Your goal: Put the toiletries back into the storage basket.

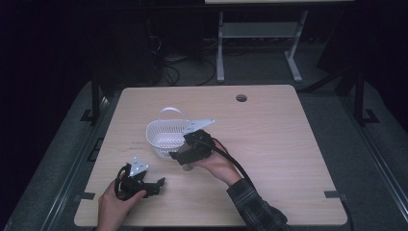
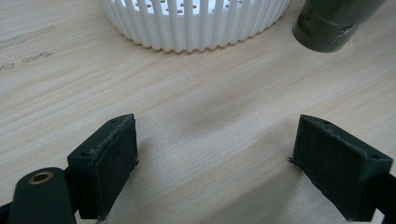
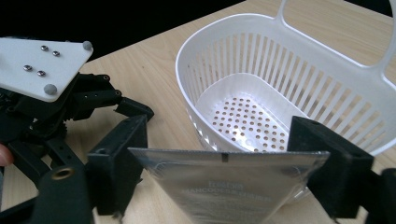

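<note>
Beside the white slotted plastic basket (image 3: 280, 88) on the pale wooden surface (image 1: 288, 159), my right tool (image 3: 224, 163) grips a silvery flat-crimped tube (image 3: 229, 186) upright, ready for dropping in, while my left tool (image 2: 215, 158) rests wide, empty.

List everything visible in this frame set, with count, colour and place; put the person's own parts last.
basket: one, white, slotted, empty, mid-table
tube: one, silvery, flat crimped end between the right gripper's jaws, dark cap end on the table
table: one, light wood
hole: one, dark, table's far edge
frame: one, white metal, on the floor behind
left gripper: one, black, open, near-left
right gripper: one, black, beside the basket
sleeve: one, dark plaid, right forearm
</note>
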